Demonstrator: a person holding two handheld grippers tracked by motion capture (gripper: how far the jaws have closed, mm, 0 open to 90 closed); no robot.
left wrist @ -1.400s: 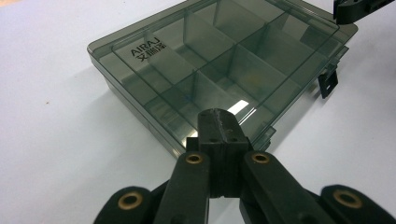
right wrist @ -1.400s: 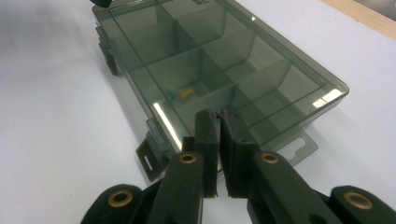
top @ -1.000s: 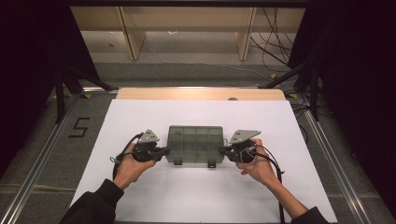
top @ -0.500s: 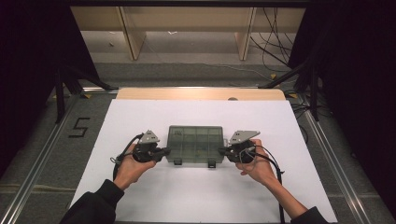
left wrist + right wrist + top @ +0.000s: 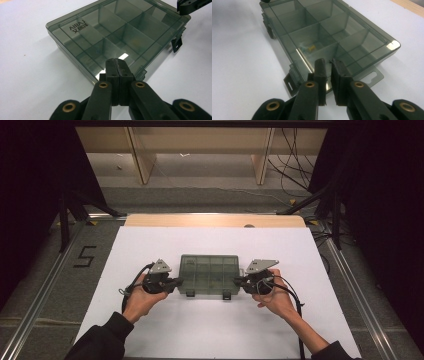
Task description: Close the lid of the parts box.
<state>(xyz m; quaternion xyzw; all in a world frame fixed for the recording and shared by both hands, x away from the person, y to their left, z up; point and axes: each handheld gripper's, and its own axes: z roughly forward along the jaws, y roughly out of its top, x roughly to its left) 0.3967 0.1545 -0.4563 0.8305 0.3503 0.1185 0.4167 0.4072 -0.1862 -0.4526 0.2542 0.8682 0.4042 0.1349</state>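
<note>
From above, your left gripper (image 5: 176, 282) and right gripper (image 5: 239, 281) flank the smoky organizer box (image 5: 209, 269) lying mid-sheet on the white table (image 5: 210, 330); a "5" (image 5: 85, 256) marks the floor. Along your left gripper (image 5: 116, 65), jaws pressed together at the box (image 5: 117, 35) edge, lid reading "AIRAJ" (image 5: 75, 25). Along your right gripper (image 5: 328, 65), jaws slightly apart over the box (image 5: 332, 32) rim.

Smoky translucent organizer box (image 5: 208, 274) with lid shut, lying flat near the middle of the white counter (image 5: 210, 330). Divided inside into rectangular compartments. Marked "AIRAJ" on the lid near 1 corner. Fitted with 2 latches (image 5: 226, 294) on the near edge, both flipped open. Holding a small yellow piece (image 5: 312, 47) in 1 compartment.
</note>
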